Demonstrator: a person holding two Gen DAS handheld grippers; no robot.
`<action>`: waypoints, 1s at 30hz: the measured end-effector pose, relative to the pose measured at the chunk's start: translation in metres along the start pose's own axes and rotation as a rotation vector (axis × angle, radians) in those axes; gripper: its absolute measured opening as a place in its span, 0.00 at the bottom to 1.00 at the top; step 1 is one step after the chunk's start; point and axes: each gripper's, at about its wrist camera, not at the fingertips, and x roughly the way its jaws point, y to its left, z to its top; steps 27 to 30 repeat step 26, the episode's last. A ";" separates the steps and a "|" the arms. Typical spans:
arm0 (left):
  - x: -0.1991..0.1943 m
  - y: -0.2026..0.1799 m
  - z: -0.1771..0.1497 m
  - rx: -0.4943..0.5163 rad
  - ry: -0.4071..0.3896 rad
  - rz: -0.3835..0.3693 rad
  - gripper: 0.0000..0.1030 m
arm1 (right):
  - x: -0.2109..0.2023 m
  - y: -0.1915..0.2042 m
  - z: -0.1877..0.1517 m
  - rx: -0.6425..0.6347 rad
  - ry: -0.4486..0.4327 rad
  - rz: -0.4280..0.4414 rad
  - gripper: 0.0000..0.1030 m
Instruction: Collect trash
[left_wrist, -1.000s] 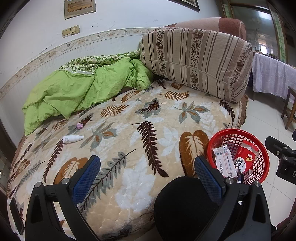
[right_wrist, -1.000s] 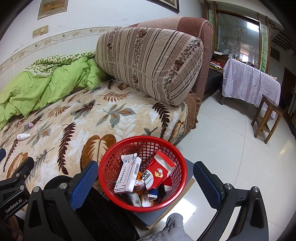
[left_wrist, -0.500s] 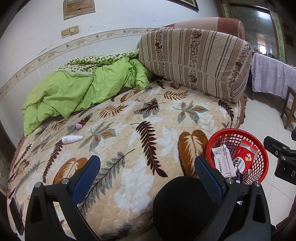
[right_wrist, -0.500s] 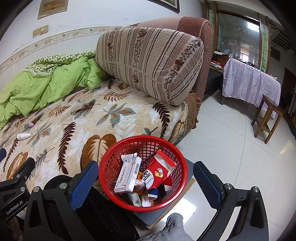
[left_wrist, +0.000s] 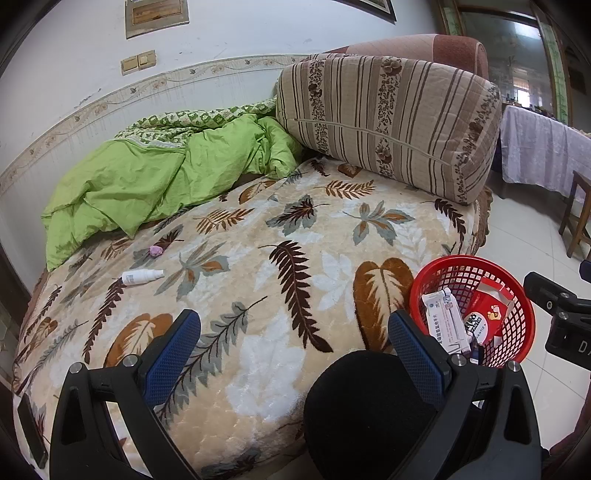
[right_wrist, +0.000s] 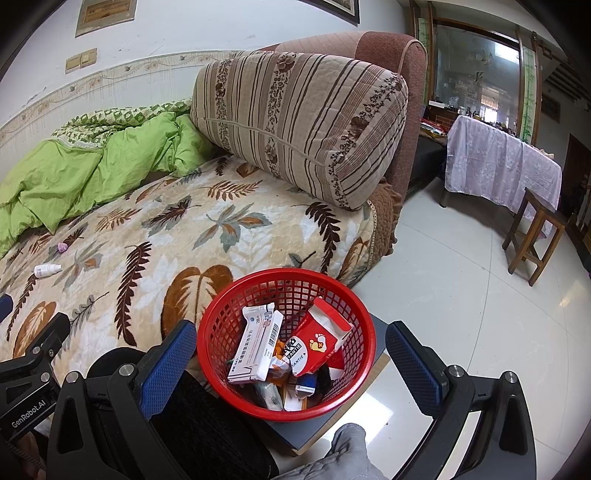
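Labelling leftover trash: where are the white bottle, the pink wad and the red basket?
white bottle (left_wrist: 142, 276), left wrist view, middle of its body
pink wad (left_wrist: 155, 251), left wrist view, its centre
red basket (right_wrist: 236, 295), right wrist view, far-left rim

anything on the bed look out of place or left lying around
Yes. A small white bottle lies on its side on the leaf blanket, and a little pink wad sits just beyond it, near the green quilt. Both are loose on the bed, far from the red basket that holds the other trash.
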 end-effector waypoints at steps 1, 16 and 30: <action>0.000 -0.001 0.001 0.000 0.000 -0.001 0.98 | 0.000 0.000 0.000 0.000 0.000 0.000 0.99; 0.010 0.002 -0.006 -0.039 0.035 -0.019 0.98 | 0.010 0.011 -0.006 -0.027 0.035 0.033 0.99; 0.041 0.096 -0.018 -0.284 0.136 0.042 0.98 | 0.046 0.076 0.027 -0.161 0.107 0.240 0.99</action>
